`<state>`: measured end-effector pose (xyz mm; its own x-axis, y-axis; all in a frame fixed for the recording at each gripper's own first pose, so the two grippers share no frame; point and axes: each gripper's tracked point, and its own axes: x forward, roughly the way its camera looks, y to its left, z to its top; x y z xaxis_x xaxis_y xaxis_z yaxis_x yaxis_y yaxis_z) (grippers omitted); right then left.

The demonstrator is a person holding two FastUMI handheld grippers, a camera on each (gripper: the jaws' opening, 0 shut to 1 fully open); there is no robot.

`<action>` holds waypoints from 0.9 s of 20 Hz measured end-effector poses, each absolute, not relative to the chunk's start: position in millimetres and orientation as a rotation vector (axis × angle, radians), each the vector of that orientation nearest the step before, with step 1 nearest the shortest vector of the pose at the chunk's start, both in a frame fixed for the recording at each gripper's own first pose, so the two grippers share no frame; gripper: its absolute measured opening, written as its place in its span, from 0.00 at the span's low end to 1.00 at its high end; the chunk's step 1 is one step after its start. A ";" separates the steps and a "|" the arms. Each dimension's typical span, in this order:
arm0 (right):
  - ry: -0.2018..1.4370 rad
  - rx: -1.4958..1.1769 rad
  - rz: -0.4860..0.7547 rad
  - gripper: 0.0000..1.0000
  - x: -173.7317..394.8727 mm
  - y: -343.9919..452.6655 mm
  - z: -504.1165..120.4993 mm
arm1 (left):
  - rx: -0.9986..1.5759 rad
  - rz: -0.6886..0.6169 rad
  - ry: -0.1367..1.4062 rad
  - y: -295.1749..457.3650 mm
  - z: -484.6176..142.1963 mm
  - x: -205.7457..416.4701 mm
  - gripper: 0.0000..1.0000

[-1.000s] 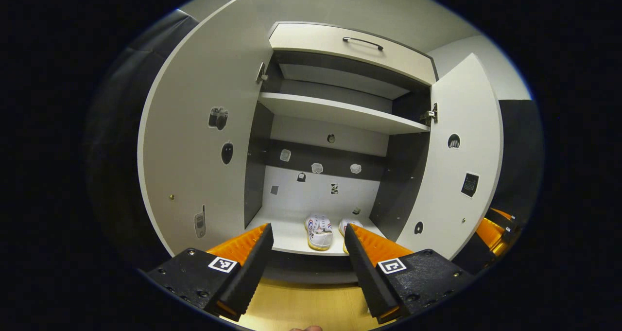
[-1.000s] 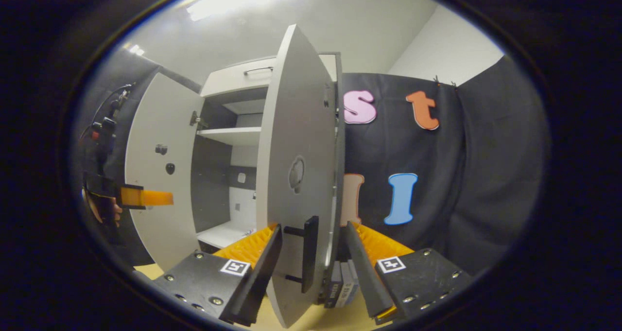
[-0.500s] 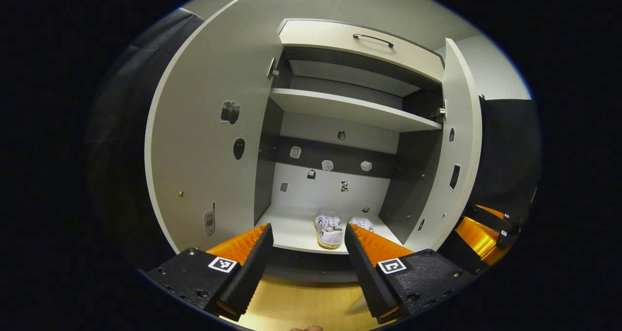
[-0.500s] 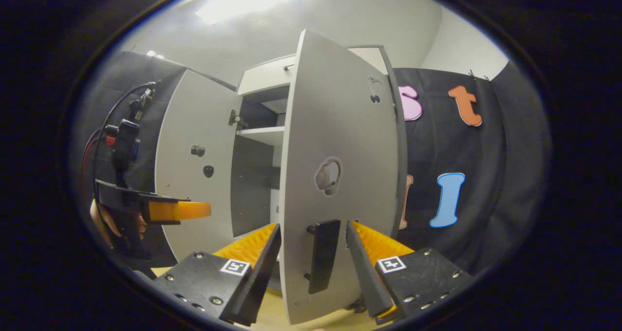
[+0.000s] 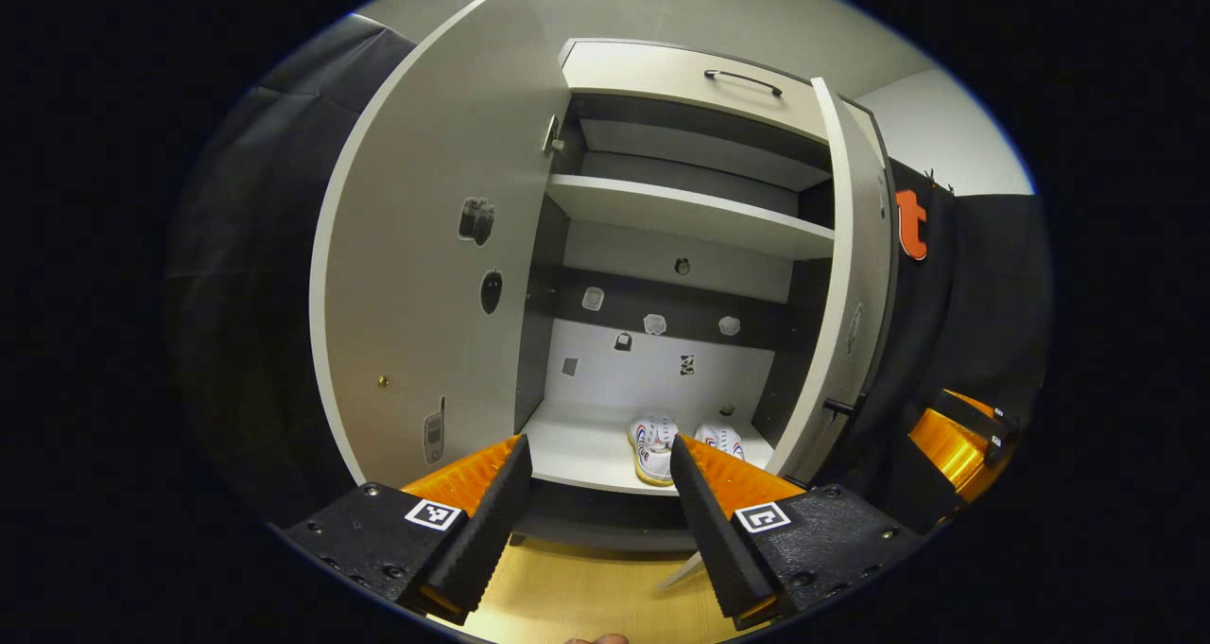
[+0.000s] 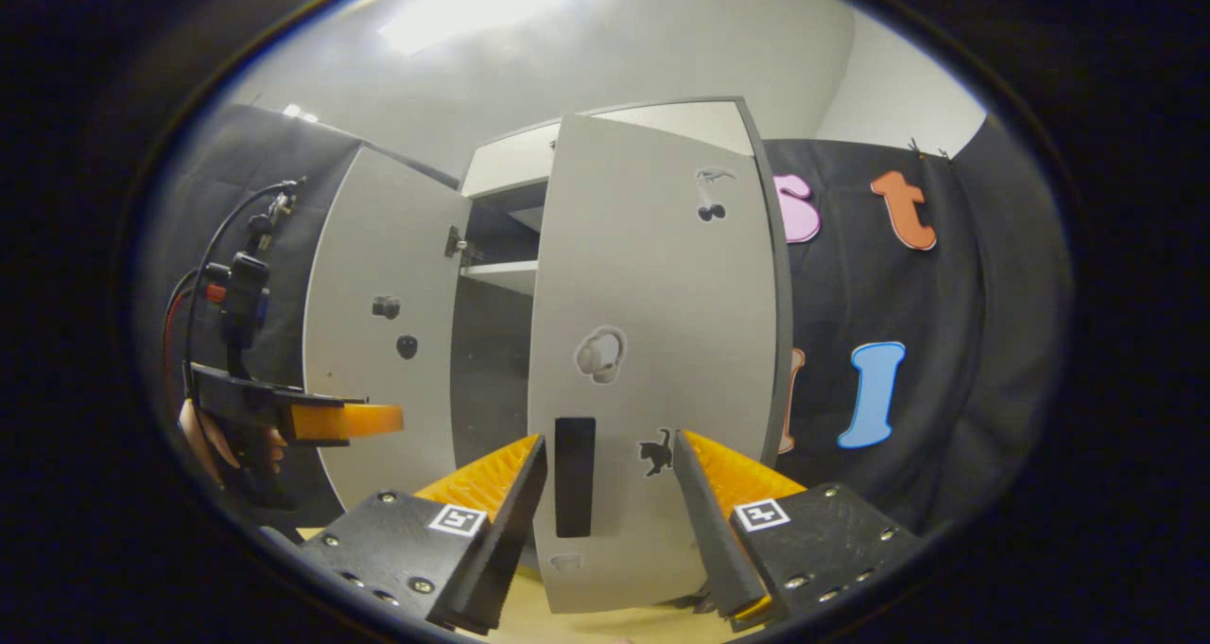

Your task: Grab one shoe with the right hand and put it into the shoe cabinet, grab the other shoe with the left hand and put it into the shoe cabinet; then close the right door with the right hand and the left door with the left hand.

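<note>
In the left gripper view, the left tongs [image 5: 596,478] were spread wide with nothing between them, pointed at the open shoe cabinet [image 5: 681,209] from a little way back. Two white shoes [image 5: 682,443] sat side by side on the bottom shelf [image 5: 577,450], toes toward the back. The left door [image 5: 435,247] stood fully open, its inner face carrying a few small stickers. The right door [image 5: 846,285] was partly swung in, seen nearly edge-on, with a small dark handle [image 5: 837,406] low on its outer face. The right tongs [image 5: 955,441] showed at the far right, beyond that door.

In the right gripper view, the right tongs [image 6: 605,488] were also spread, straddling the lower part of the right door [image 6: 652,341] from its outer side; the dark handle [image 6: 574,476] stood between the fingers, but I could not tell whether either finger touched the door. The left door [image 6: 388,332] hung open beyond. The left tongs [image 6: 345,421] were at the left edge, held in a hand [image 6: 203,436].
</note>
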<state>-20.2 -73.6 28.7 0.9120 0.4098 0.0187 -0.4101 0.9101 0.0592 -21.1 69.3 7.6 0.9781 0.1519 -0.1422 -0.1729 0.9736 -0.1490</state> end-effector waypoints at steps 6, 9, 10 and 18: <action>-0.007 0.060 0.412 0.80 -25.1 -73.7 30.8 | -0.157 0.170 0.138 69.2 6.8 -24.1 0.90; -0.003 0.057 0.410 0.80 -24.7 -72.0 29.7 | -0.154 0.174 0.138 69.6 5.7 -25.0 0.90; -0.003 0.058 0.410 0.80 -25.1 -72.3 30.0 | -0.154 0.176 0.137 71.0 6.1 -25.3 0.90; -0.004 0.069 0.411 0.80 -23.8 -73.1 28.9 | -0.139 0.183 0.134 73.5 9.6 -26.1 0.90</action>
